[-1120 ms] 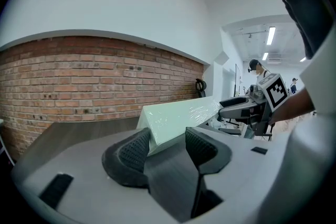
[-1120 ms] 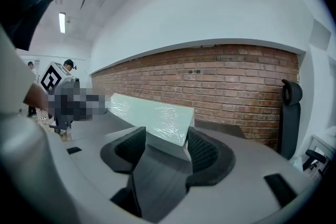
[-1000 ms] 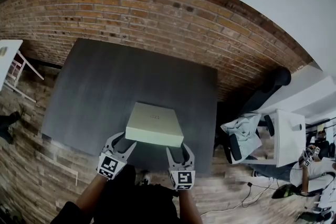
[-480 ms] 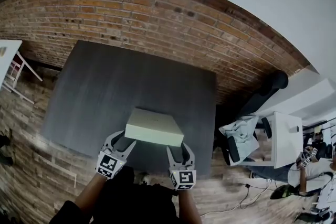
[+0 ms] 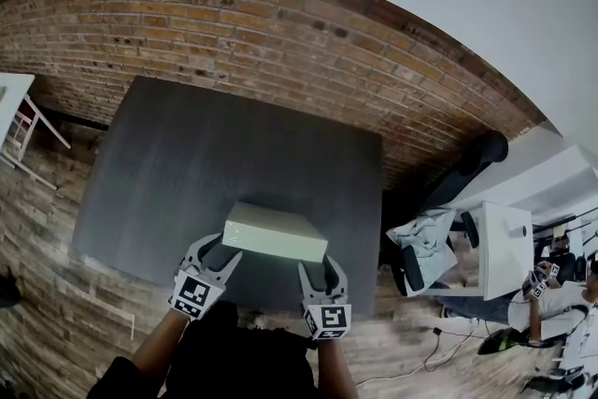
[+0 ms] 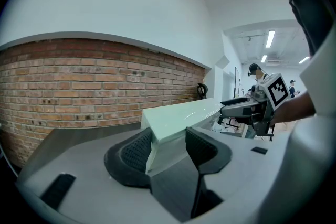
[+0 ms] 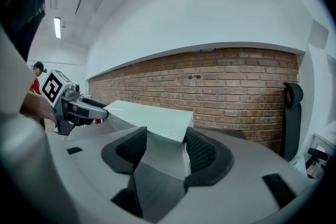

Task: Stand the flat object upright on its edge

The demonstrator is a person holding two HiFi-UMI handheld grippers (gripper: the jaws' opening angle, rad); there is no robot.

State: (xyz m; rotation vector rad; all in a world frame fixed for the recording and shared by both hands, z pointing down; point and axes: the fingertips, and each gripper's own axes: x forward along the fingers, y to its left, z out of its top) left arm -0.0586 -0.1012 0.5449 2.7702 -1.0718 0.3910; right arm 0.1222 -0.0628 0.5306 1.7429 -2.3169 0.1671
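Item 1, flat box (image 5: pixel 275 235): pale greenish-white, rectangular, lidded; is sitting over the near part of the dark grey table (image 5: pixel 206 145), right of ctr, close to the near edge. It is tilting, w/ the long side face turning toward the person and the top showing foreshortened; whether its far edge is touching the tabletop cannot be told. Item 2, L gripper (image 5: pixel 217 249): is clamping the box's near left corner. In the left gripper view its ribbed black pads (image 6: pixel 137 150) are standing one on each side of the box's thickness and pressing on it, the corner filling the gap between them. Item 3, R gripper (image 5: pixel 319 266): is clamping the near right corner in like manner. In the right gripper view the box edge is sitting against the right-hand pad (image 7: pixel 202 152), w/ the pale face running down between the two jaws. Each gripper is showing in the other's view, at the far end of the box. Both grippers are carrying black-and-white marker cubes, and the person's dark sleeves are coming up from the bottom of the head view. Surroundings: red brick wall (image 5: pixel 280 33) is running behind the table; wood-plank floor (image 5: pixel 47 294) is showing at left; a white desk (image 5: pixel 505 248) w/ an office chair (image 5: pixel 420 252) is standing well apart at right; a second person (image 5: pixel 551 294) is sitting at far right.
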